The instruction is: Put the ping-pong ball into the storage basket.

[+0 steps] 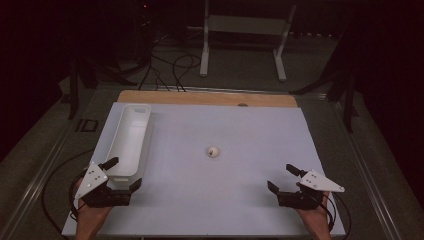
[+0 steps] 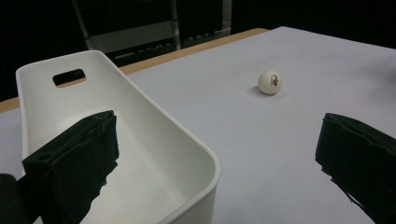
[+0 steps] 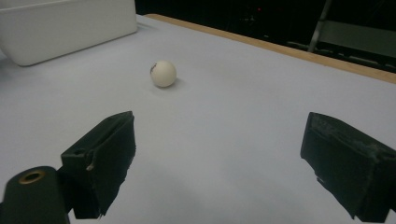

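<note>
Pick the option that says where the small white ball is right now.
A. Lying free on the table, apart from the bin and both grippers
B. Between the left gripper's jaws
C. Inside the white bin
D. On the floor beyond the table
A: the ball rests on the bare table, right of the white bin, with the left gripper and right gripper both open and well short of it.

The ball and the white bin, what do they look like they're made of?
Ball: probably matte celluloid-type plastic, with a small printed mark like a ping-pong ball. Bin: seemingly smooth moulded plastic, with rounded rim and cut-out handle.
</note>
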